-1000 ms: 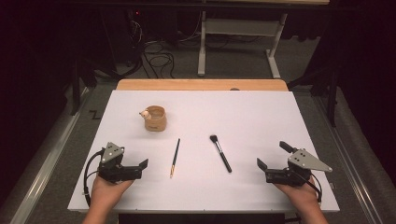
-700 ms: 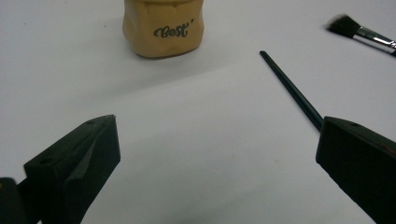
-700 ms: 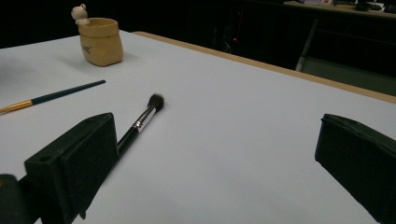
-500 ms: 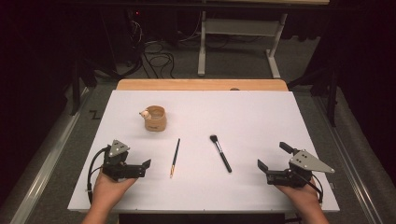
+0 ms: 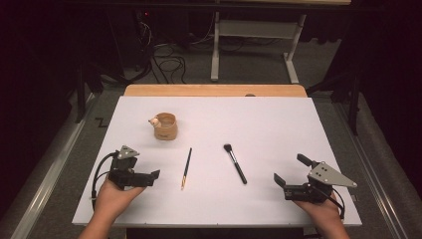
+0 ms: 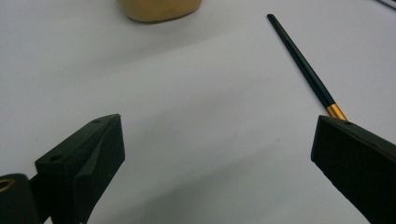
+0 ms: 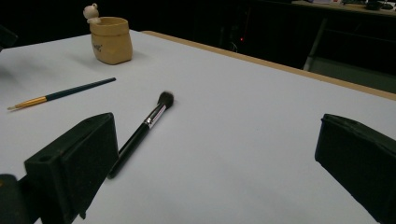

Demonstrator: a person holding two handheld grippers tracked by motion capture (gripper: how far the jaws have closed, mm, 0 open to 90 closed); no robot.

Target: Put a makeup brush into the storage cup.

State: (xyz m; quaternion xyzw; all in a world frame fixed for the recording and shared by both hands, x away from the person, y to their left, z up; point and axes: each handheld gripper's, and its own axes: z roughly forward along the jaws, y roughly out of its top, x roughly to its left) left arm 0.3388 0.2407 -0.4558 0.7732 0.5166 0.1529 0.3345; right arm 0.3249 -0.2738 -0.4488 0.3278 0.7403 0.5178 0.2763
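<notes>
Both grippers spread wide, grasping nothing, near the table's front edge.
Left gripper sits near thin dark-green gold-ferruled paintbrush; right gripper apart from black makeup brush; tan cup, probably ceramic, farther back.

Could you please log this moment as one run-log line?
left gripper: open, near paintbrush | right gripper: open, near makeup brush | cup: untouched

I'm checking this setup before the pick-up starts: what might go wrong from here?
The thin paintbrush lies flat on the table, so the open left gripper may slip off it or scrape the surface. The makeup brush looks round and may roll from the right gripper.
</notes>
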